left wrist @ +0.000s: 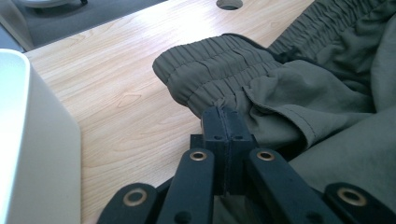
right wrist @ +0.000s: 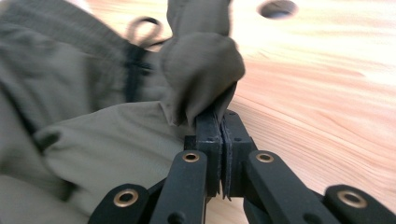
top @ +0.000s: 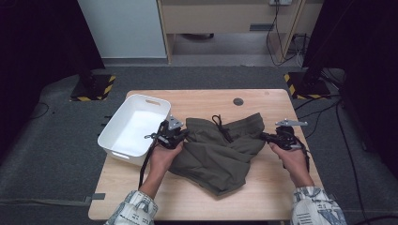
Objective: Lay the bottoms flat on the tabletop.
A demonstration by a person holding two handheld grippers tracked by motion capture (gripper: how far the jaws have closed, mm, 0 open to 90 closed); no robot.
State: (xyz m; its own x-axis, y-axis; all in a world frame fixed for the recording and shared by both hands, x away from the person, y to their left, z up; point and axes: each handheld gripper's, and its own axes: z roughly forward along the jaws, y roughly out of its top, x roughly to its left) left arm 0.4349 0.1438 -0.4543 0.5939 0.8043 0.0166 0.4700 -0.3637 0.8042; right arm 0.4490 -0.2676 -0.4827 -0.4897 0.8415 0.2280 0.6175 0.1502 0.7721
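Reading from the left edge of the table, I find a white tub standing with nothing visible in it, its side wall also visible in the left gripper view. Just right of it my left hand carries the left gripper, whose jaws are pressed together on the gathered waistband corner of the olive shorts; in the left gripper view the pads meet with a pinch of that fabric between them. The garment lies crumpled across the middle of the table, waistband away from me, its dark drawstring looping over the elastic, one leg trailing toward the near edge. Farther right, the right gripper bites the opposite waistband corner; the right gripper view shows its jaws closed on a bunched fold of cloth, blurred. My right hand holds that tool pointing inward toward the shorts, roughly level with the table, mirroring the left.

Progress, as I judge it: both corners are secured, so the grasping stage is done. Spreading or folding the shorts appears barely begun, since the fabric is wrinkled and heaped. Moving them into the tub, if that is the aim, remains ahead.

Both forearms enter from the near side, sleeves patterned, wrists angled inward.
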